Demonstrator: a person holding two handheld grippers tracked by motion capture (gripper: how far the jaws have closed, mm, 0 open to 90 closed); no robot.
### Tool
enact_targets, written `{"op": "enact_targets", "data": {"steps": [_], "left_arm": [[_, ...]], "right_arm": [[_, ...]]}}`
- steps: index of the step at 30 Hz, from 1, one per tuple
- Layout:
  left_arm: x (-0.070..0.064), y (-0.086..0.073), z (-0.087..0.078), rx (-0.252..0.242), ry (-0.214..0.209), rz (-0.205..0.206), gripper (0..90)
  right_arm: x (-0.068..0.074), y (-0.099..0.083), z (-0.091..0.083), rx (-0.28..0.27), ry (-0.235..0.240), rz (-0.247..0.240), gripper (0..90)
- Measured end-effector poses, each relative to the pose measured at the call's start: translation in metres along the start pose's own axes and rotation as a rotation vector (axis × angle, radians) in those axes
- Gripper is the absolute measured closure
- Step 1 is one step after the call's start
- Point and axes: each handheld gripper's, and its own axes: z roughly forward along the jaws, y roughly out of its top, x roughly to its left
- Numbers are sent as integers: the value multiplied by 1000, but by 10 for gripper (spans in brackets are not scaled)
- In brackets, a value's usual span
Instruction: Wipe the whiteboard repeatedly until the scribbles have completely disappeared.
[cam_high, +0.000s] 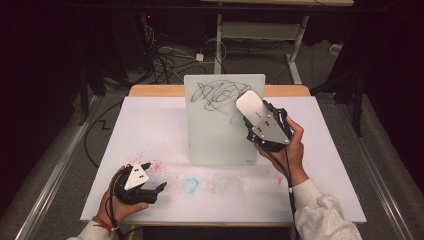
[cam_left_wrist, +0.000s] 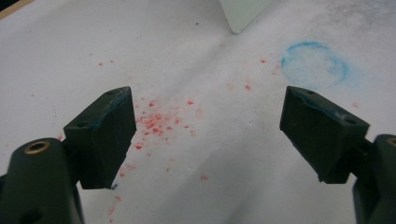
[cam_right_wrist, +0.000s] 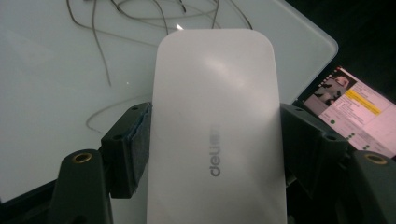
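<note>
Eraser held against a scribbled whiteboard

The left gripper (cam_high: 152, 182) rests with jaws wide apart and nothing between them, red specks (cam_left_wrist: 159, 120) just ahead. The right gripper (cam_high: 255, 120) is clamped on the white eraser (cam_right_wrist: 217, 126), the whiteboard (cam_high: 212, 135) with its scribble (cam_high: 217, 95) directly beyond its tip.
</note>
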Motion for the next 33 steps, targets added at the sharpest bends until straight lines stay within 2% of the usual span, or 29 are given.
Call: {"op": "enact_targets", "data": {"steps": [3,9,13,16,18,24,26,33], "left_arm": [[0,0,0,1,0,-2,178],[0,0,0,2,-2,2,179],[-1,0,0,5,-1,6,179],[-2,0,0,9,2,17,186],[-2,0,0,10,1,20,186],[-2,0,0,8,1,23,186],[-1,1,0,4,7,38,186],[-2,0,0,1,1,37,186]], "right_arm": [[0,-4,1,2,7,14,311],[6,-7,1,1,-2,3,311],[12,-9,0,6,14,17,311],[25,-12,-1,14,22,-36,311],[31,-13,-1,17,27,-51,311],[40,-13,0,24,29,-61,311],[43,-13,0,27,31,-63,311],[60,-14,0,35,52,-112,311]]}}
